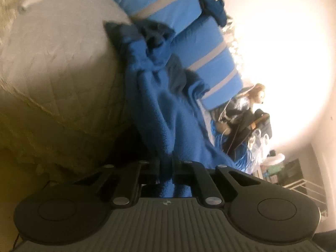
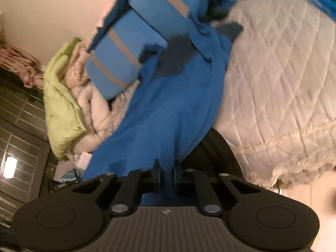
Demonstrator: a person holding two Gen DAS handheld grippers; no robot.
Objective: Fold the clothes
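Note:
A blue fleece garment (image 1: 166, 105) hangs stretched from both grippers toward the bed, its far end bunched with darker grey-blue patches near the pillows. My left gripper (image 1: 166, 163) is shut on one edge of it. In the right wrist view the same blue fleece garment (image 2: 168, 109) runs from the jaws up over the bed. My right gripper (image 2: 167, 170) is shut on another edge of it. Both views are tilted sideways.
A bed with a white quilted cover (image 1: 54, 58) (image 2: 283, 79) lies under the garment. Blue pillows with grey stripes (image 1: 168, 2) (image 2: 126, 48) sit at its head. A green and pink bedding pile (image 2: 63, 105) and clutter by a bright wall (image 1: 247, 117) flank it.

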